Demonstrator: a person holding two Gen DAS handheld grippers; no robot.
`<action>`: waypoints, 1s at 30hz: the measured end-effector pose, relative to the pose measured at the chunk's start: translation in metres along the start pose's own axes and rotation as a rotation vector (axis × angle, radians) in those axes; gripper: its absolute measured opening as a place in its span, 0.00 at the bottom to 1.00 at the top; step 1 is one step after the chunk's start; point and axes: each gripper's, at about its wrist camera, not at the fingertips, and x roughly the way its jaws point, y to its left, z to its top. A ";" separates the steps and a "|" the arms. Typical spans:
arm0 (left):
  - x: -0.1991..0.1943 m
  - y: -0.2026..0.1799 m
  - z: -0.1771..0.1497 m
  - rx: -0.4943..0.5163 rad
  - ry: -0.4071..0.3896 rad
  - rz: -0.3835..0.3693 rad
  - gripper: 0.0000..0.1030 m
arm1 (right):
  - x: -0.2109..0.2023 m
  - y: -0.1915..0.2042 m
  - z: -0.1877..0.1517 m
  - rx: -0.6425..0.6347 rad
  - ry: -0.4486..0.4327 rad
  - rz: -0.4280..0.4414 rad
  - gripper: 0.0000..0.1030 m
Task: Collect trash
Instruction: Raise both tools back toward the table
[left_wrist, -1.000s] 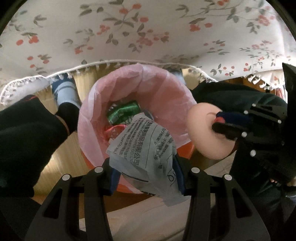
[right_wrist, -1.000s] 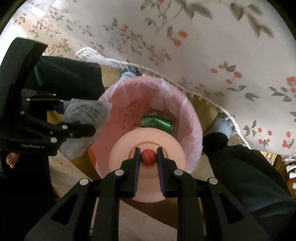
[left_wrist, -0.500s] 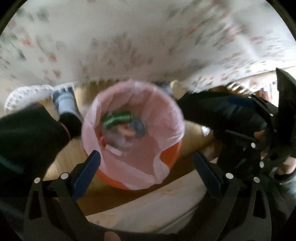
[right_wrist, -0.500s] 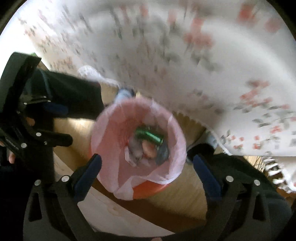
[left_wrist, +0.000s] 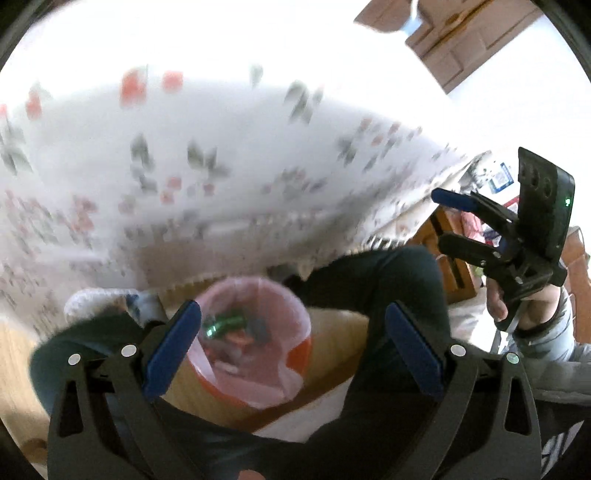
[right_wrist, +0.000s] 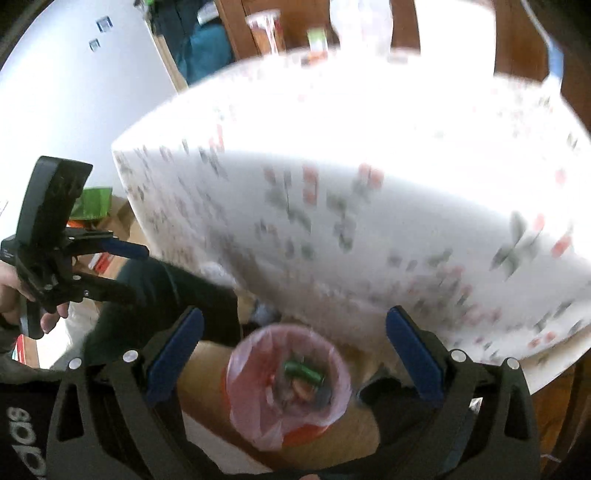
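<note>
Now both hand-held grippers (left_wrist: 293, 341) (right_wrist: 294, 349) gape empty, their trash dropped into the bin (left_wrist: 275, 384)

Home dining room: floral tablecloth (right_wrist: 351, 206), wooden chairs (right_wrist: 517, 40), lined bin (right_wrist: 290, 384).

The left hand-held gripper (left_wrist: 293, 325) hangs wide open and empty above the pink-lined trash bin (left_wrist: 291, 306), where a blurred green can (left_wrist: 221, 323), probably, lies.
</note>
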 end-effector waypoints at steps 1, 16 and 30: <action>-0.009 -0.003 0.007 0.010 -0.021 0.006 0.95 | -0.007 0.001 0.005 -0.003 -0.017 -0.005 0.95; -0.071 -0.013 0.069 0.054 -0.183 0.066 0.95 | -0.062 -0.020 0.067 -0.010 -0.196 -0.080 0.95; -0.073 -0.011 0.134 0.135 -0.263 0.174 0.95 | -0.060 -0.034 0.124 -0.020 -0.293 -0.138 0.95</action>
